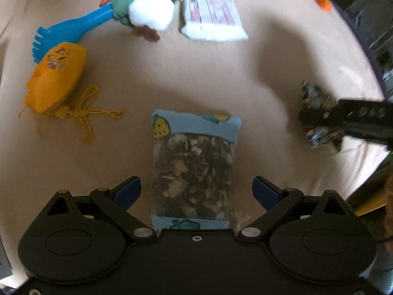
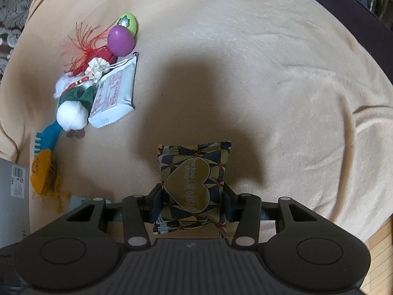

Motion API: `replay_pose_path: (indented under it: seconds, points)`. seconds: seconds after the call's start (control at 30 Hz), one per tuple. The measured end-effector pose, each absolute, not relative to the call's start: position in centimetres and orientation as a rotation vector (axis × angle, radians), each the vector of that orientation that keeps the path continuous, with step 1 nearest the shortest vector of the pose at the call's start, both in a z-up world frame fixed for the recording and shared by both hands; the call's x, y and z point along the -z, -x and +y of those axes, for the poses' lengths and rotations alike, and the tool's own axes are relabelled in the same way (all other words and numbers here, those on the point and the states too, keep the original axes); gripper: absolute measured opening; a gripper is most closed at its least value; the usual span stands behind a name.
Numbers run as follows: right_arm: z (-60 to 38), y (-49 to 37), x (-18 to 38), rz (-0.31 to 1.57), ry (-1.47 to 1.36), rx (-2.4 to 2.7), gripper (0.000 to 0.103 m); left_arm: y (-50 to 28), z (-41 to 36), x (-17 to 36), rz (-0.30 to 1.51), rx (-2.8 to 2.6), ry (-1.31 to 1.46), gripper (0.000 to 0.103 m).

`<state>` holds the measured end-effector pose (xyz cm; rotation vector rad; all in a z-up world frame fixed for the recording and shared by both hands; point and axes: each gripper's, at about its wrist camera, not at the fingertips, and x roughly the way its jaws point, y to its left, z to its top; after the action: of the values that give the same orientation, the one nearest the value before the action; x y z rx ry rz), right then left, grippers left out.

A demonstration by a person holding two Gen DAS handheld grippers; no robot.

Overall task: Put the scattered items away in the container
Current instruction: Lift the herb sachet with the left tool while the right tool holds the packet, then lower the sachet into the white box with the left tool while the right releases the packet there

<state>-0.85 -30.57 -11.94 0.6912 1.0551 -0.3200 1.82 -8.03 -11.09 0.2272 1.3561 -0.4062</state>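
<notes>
The clear sachet (image 1: 192,172) with the blue printed ends is the thing our left gripper (image 1: 196,191) is set up for: it lies flat on the beige blanket (image 1: 196,78), right between the two blue-padded fingers (image 1: 127,193), with its long axis running straight ahead, away from us along the line the fingers point. The fingers stand wide apart, one on each long side of the sachet, and neither pad touches it; there is a clear gap on both flanks. So we judge that the coming move is simply to drop a little and close across the sachet's narrow width, with no turning needed. Our right gripper (image 2: 192,205) is already busy: its fingers are clamped on the two sides of a patterned snack packet (image 2: 194,186) with a gold heart, so the left hand is the free one and the nearer one. Further ahead and to the left lie an orange pouch (image 1: 56,76), a blue brush (image 1: 71,28) and a white packet (image 1: 211,17). We see no container for certain in either view.
</notes>
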Motion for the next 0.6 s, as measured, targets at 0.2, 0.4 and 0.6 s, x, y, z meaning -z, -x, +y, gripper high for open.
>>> replay_pose_path:
  seconds: [0.2, 0.4, 0.6]
  points:
    - [-29.4, 0.3, 11.7, 1.081, -0.595, 0.34, 0.048, -1.4, -8.8, 11.2, 1.295, 0.404, -0.261, 0.061]
    - [-28.6, -0.3, 11.4, 1.125, -0.524, 0.364, 0.047, -1.7, -6.5, 10.5, 1.281, 0.387, -0.136, 0.049]
    - [-28.6, 0.3, 10.3, 1.159, -0.539, 0.401, 0.047, -0.5, -6.4, 7.3, 1.17, 0.413, -0.148, 0.048]
